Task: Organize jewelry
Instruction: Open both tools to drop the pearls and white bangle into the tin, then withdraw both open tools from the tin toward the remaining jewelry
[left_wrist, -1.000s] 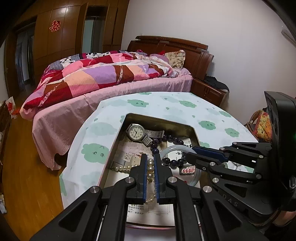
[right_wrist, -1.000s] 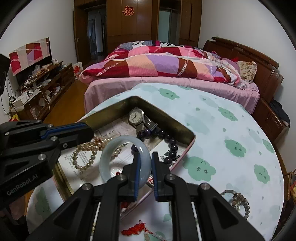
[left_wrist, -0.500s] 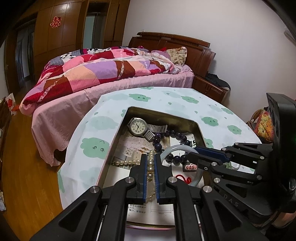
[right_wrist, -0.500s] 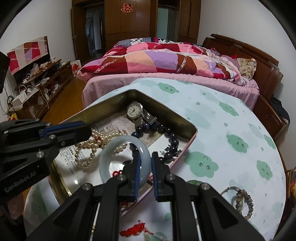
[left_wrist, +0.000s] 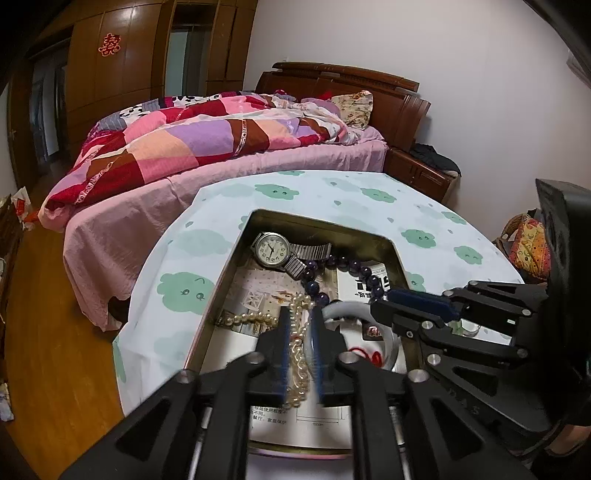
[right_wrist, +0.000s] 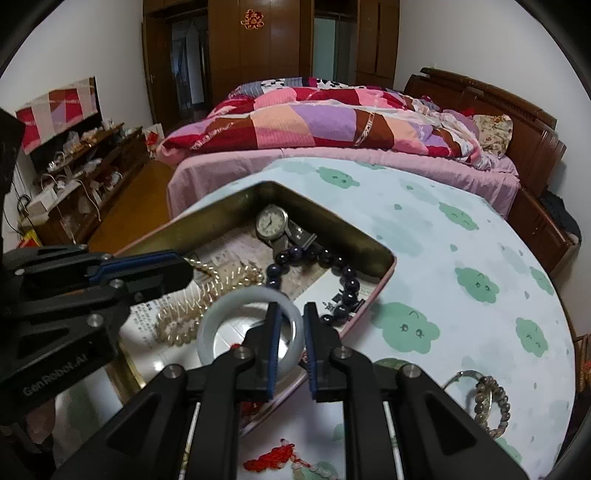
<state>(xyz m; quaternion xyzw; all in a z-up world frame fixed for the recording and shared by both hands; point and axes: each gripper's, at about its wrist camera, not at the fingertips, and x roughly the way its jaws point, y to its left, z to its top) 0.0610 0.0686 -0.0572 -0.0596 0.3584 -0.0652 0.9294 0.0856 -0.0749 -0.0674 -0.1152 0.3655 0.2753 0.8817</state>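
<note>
Tin (right_wrist: 221, 218) holding one watch (right_wrist: 272, 221), left gripper (left_wrist: 298, 350) and right gripper (right_wrist: 289, 339) slightly parted, pearls (left_wrist: 299, 354) and bangle (right_wrist: 221, 310) between.

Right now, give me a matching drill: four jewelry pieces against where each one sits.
1 wristwatch
2 jade bangle
3 pearl strand
4 grey bead bracelet

A between the left gripper's fingers
B on the tablecloth, outside the tin
C far corner of the tin
D at the right gripper

Pairs: 1-C, 2-D, 3-A, 4-B
</note>
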